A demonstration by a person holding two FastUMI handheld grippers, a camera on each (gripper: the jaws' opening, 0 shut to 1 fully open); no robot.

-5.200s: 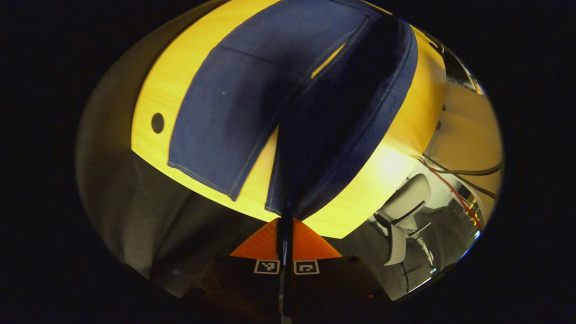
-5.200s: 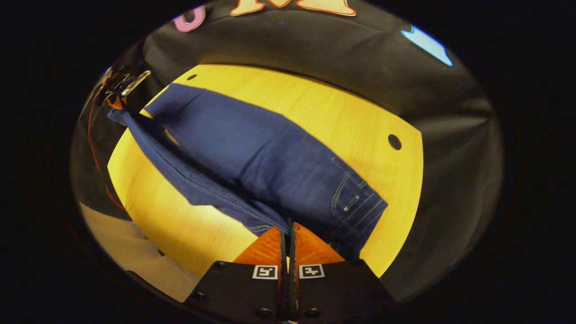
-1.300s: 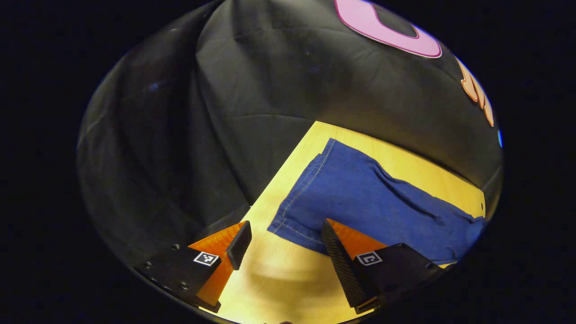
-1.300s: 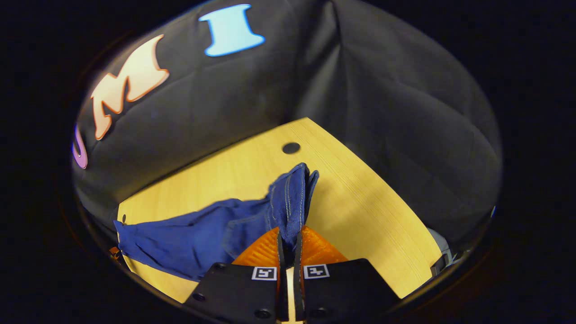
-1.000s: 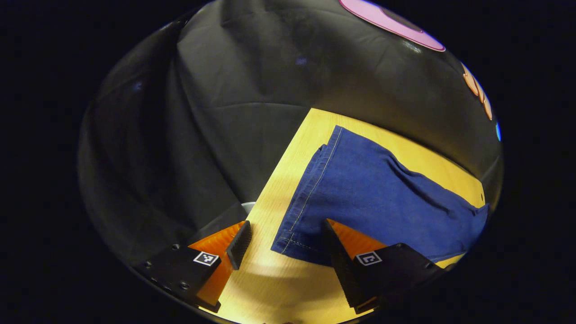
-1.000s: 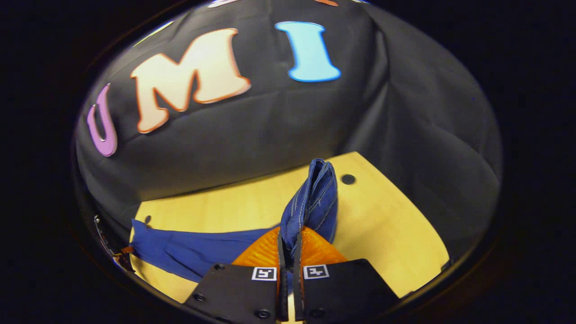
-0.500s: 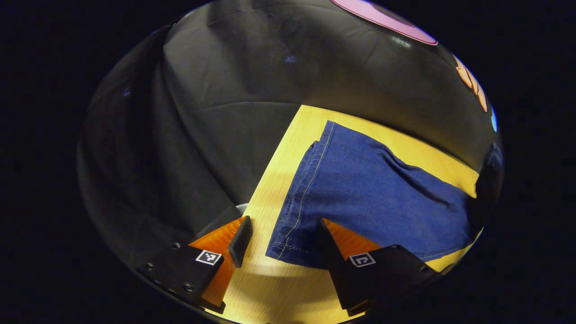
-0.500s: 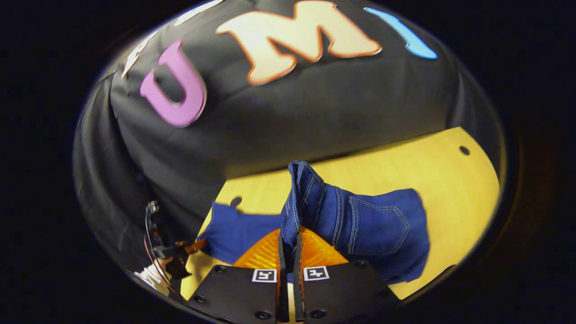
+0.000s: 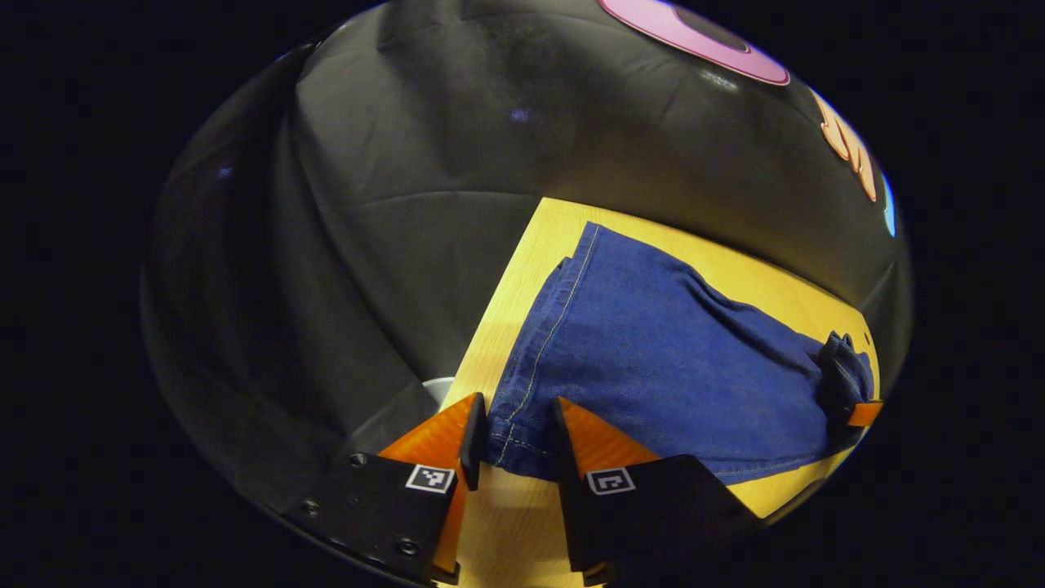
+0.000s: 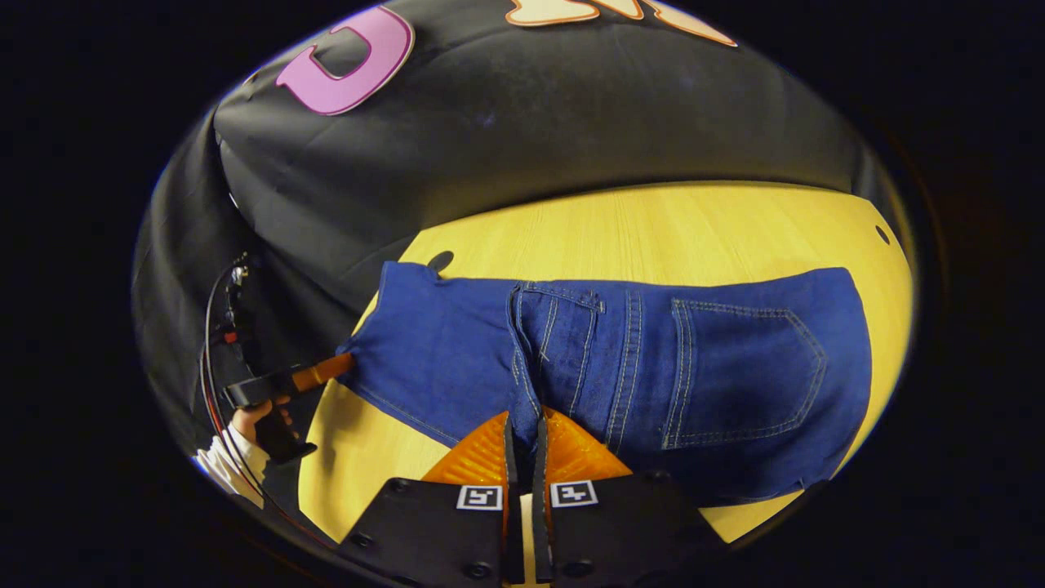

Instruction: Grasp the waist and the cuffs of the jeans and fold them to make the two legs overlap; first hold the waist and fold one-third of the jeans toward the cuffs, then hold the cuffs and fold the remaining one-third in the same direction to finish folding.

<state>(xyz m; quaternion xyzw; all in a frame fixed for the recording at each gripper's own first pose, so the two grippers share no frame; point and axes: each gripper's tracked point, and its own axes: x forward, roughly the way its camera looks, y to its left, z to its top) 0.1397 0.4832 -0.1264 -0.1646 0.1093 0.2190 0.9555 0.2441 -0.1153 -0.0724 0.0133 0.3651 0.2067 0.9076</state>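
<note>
The blue jeans [image 9: 669,359] lie on the yellow table [image 9: 539,237] with the two legs stacked. In the right gripper view the waist part lies folded over the legs, back pocket [image 10: 735,367] facing up. My right gripper [image 10: 522,429] is shut on the waistband at the near edge of that fold; it also shows far right in the left gripper view [image 9: 857,408]. My left gripper [image 9: 518,408] stands low at the cuff end, its fingers narrowed but apart, the near cuff corner [image 9: 514,441] between them. Its finger [image 10: 322,371] touches the cuff.
The black cloth wall rings the table on the far and left sides. Two round holes [image 10: 441,260] [image 10: 882,234] sit near the table's back corners. A hand [image 10: 249,416] with a white sleeve holds the left gripper beyond the table's left edge.
My right gripper swung the waist up and over, then laid it down on the legs toward the cuffs. My left gripper slid onto the cuff corner and its fingers drew closer.
</note>
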